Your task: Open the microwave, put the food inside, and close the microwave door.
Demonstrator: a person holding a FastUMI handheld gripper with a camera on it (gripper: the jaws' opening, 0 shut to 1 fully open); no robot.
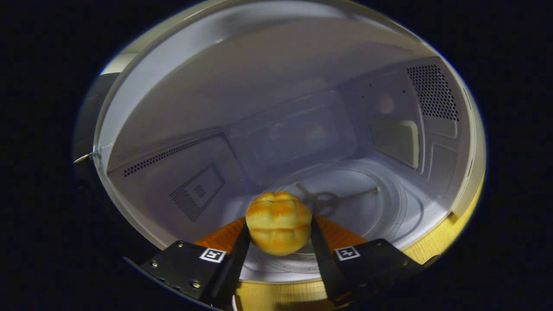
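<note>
1. While one gripper (278, 235) is in view, its two fingers pinch one bun (278, 229) from both sides.
2. Roundish, the bun shows no clear long axis; its creased top faces up, at the mouth of the one open microwave (276, 108).
3. Beyond lies the glass turntable (380, 207), nothing upon it; wooden table (436, 242) below.

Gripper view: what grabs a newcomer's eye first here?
The golden bread roll, pinched between the fingers of the gripper, stands out against the pale interior. Beyond it the open microwave cavity spreads wide, its glass turntable on the floor just past the roll. A wooden tabletop shows beneath the cavity's front edge.
</note>
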